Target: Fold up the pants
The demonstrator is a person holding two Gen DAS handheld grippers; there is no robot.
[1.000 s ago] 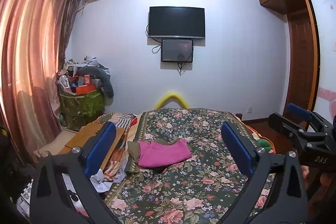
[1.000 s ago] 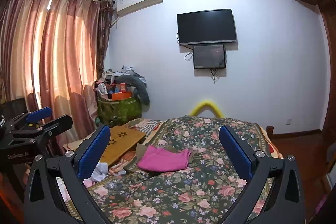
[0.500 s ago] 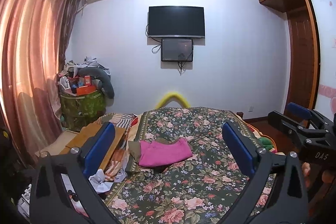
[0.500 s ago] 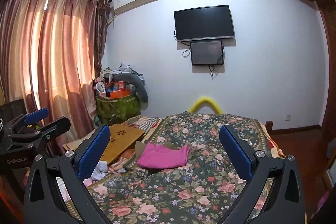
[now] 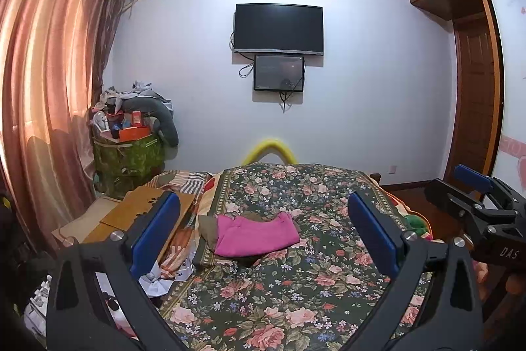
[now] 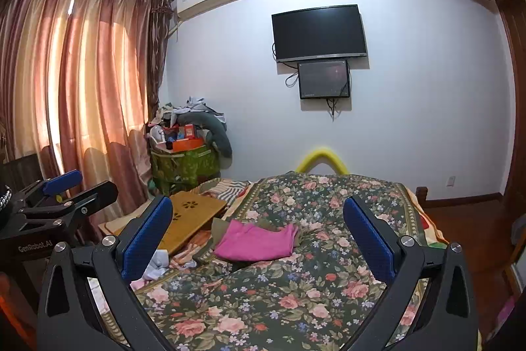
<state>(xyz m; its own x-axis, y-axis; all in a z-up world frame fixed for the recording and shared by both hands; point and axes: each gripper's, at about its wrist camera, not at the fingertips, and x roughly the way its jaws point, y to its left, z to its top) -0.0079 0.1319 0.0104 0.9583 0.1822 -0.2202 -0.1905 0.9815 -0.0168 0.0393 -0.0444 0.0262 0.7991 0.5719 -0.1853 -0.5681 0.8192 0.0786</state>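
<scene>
Two grippers, left [image 5: 263, 232] and right [image 6: 258, 231], fingers spread, empty; one pink pants [image 5: 254, 235] on bed [image 5: 296, 285].

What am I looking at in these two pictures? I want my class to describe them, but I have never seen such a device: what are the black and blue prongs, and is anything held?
Each picture comes from a camera mounted on a hand-held gripper that a person carries, one in each hand; there is no robot arm. The blue prongs are its two fingers. The left hand-held gripper films one view, the right hand-held gripper the other, and each shows at the edge of the other's picture. Both are open and hold nothing. Ahead lies a bed with a floral bedspread. On it rests a pink garment, apparently folded, over a darker olive one.
</scene>
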